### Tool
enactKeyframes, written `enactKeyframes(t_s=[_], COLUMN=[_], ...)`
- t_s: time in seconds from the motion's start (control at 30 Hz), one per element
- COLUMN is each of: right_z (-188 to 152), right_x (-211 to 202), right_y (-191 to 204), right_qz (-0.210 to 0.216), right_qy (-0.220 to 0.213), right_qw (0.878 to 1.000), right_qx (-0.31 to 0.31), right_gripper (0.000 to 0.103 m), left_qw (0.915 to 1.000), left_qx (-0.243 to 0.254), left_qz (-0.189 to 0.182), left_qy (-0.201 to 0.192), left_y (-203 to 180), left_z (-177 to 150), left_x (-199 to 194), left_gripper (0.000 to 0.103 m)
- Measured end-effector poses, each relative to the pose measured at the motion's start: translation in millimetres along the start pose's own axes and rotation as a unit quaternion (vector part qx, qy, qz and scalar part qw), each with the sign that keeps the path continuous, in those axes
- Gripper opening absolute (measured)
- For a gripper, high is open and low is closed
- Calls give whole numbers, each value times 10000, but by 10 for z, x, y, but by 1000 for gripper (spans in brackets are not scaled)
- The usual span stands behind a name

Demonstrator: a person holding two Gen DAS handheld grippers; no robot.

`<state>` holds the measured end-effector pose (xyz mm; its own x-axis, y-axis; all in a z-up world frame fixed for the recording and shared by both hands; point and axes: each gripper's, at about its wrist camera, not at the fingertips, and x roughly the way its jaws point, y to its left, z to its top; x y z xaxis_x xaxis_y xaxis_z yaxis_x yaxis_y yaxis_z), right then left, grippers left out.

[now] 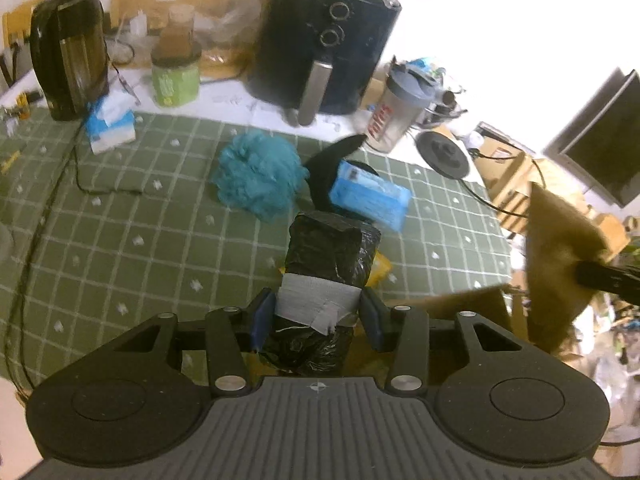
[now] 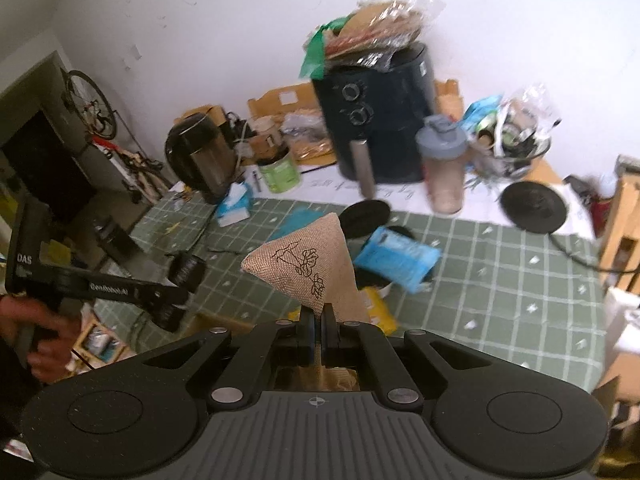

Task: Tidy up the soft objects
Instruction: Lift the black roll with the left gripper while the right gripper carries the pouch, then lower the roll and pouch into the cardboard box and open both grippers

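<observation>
Left wrist view looks down on a green checked tablecloth (image 1: 120, 208), with a dark air fryer (image 1: 328, 40) at its far edge and a black kettle (image 1: 70, 52) at the far left. On the cloth lie a teal bath pouf (image 1: 256, 172) and, just beside it, a blue wipes pack (image 1: 370, 194) resting against something black. The left gripper (image 1: 318, 322) is clamped on a black plastic-wrapped bundle (image 1: 332, 252) banded with grey tape, held above the cloth. The right gripper (image 2: 318, 330) is clenched on the edge of a beige burlap pouch (image 2: 304, 268) (a line-drawn flower shows on its face), lifted over the near table edge.
</observation>
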<state>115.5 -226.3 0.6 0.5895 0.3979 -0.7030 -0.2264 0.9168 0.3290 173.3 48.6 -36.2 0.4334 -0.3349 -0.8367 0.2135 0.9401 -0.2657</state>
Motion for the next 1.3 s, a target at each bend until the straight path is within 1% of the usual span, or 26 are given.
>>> enactKeyframes(t_s=[0.13, 0.3, 0.47, 0.67, 0.83, 1.07, 1.13, 1.17, 1.2, 1.27, 1.3], right_z=[-102, -257, -391, -473, -497, -507, -510, -513, -519, -529, -532], right_x=[130, 267, 383, 437, 455, 458, 459, 462, 461, 452, 445], right_y=[35, 72, 111, 134, 156, 175, 182, 193, 210, 227, 234], right_qz=[179, 250, 122, -73, -256, -477, -529, -584, -632, -643, -639], right_qy=[240, 593, 888, 1088, 1137, 1137, 1122, 1130, 1133, 1120, 1100], right_qw=[9993, 9972, 9948, 9921, 9913, 9907, 9907, 9906, 9906, 9909, 9912], right_qx=[202, 379, 481, 622, 607, 575, 564, 512, 433, 387, 369], right_gripper=[5, 5, 5, 5, 5, 6, 12, 12, 15, 28, 43], left_qw=[9997, 9984, 9967, 9947, 9944, 9961, 9962, 9963, 9964, 9966, 9967], left_qx=[-114, -306, -493, -681, -712, -574, -538, -513, -486, -420, -393], left_qz=[-185, -322, -360, -359, -275, 69, 86, 101, 137, 232, 273], left_qy=[128, 356, 527, 683, 731, 671, 680, 683, 678, 674, 656], left_y=[-45, -74, -112, -148, -164, -208, -214, -222, -230, -251, -255], left_z=[-140, -325, -468, -598, -673, -687, -684, -682, -684, -688, -693], left_x=[16, 101, 177, 226, 240, 219, 215, 211, 209, 215, 215], left_gripper=[45, 45, 45, 45, 45, 46, 47, 47, 47, 47, 48])
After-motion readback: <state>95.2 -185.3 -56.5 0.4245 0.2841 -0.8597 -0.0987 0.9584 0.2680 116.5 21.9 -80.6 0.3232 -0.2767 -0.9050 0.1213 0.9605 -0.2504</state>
